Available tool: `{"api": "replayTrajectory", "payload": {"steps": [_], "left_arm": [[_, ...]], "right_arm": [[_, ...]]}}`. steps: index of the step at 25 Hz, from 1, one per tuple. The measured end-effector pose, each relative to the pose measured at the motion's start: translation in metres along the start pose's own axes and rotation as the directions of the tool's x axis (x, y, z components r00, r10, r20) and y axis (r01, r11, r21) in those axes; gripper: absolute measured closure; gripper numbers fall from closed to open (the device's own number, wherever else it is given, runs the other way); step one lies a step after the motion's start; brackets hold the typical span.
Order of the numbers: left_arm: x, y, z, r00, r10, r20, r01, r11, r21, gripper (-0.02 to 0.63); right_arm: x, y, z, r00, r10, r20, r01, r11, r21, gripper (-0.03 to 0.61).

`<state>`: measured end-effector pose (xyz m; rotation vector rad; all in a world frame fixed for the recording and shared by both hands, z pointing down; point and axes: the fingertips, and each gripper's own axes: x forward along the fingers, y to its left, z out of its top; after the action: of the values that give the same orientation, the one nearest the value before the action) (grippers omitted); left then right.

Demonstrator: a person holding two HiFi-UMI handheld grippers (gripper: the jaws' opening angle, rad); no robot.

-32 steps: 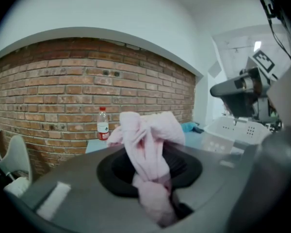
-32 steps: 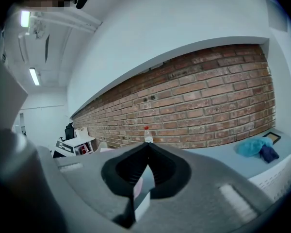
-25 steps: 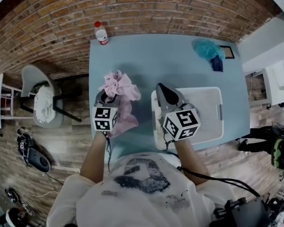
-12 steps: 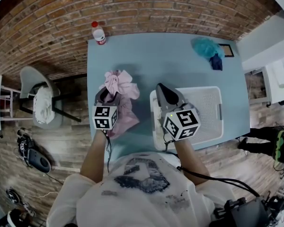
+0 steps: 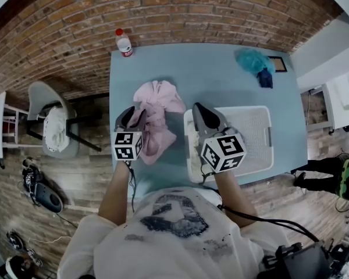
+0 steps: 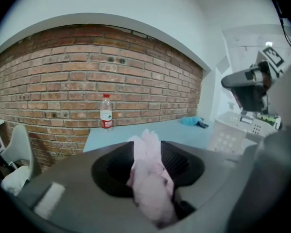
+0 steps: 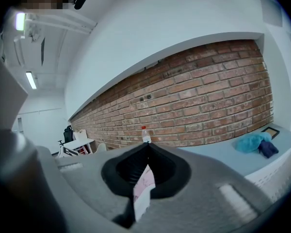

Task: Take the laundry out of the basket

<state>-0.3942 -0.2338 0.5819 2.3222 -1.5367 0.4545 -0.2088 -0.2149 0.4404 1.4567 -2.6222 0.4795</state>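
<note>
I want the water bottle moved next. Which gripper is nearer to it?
Left. Both grip the pink cloth; the left gripper is in line with the bottle, the right gripper by the basket's left rim, farther off.

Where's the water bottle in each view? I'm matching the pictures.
Head view: water bottle top left, at the table's far corner.
Left gripper view: left of centre, against the brick wall.
Right gripper view: centre, small, against the wall.
Shared landmark: teal cloth, right of the bottle in all three.

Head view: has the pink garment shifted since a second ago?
Yes. The pink garment has shifted right, closer to the white basket, and a little up, toward the far edge of the table.
</note>
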Motion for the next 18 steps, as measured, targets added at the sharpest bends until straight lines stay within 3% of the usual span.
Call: {"api": "replayTrajectory", "payload": {"steps": [10, 18], "left_arm": [[-0.028, -0.018, 0.019, 0.999, 0.008, 0.045, -0.007, 1.0, -0.002, 0.456], [-0.068, -0.049, 0.06, 0.989, 0.033, 0.142, -0.037, 0.999, 0.027, 0.486]], "right_arm": [[-0.029, 0.003, 0.011, 0.999, 0.006, 0.035, -0.006, 1.0, -0.013, 0.58], [-0.067, -0.006, 0.02, 0.998, 0.018, 0.061, -0.016, 0.999, -0.032, 0.58]]}}
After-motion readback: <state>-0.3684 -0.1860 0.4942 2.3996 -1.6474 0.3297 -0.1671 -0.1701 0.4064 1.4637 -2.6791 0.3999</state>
